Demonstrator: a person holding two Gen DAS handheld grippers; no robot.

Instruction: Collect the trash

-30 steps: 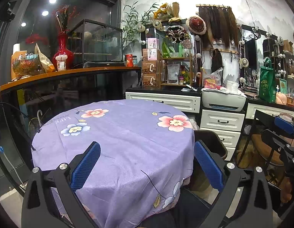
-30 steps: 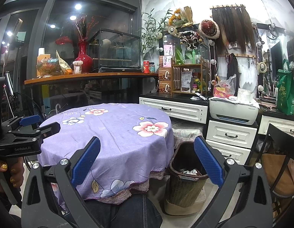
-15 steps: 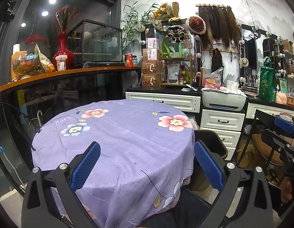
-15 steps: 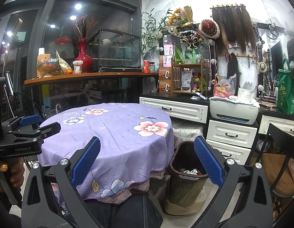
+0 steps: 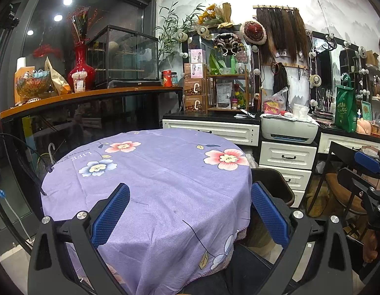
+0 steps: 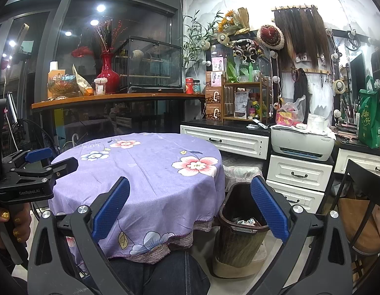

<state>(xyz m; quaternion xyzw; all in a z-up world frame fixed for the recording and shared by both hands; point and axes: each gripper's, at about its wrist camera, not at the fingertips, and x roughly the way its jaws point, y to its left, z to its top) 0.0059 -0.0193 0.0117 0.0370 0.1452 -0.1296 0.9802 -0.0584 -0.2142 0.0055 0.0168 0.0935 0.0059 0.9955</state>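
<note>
Your left tongs [image 5: 190,215] hang spread and empty over the purple-clothed surface [image 5: 150,172]. Your right tongs [image 6: 190,210] are spread too, holding nothing. Beside the surface, the brown bin [image 6: 239,241] holds crumpled trash [image 6: 246,222], half hidden by its rim.
</note>
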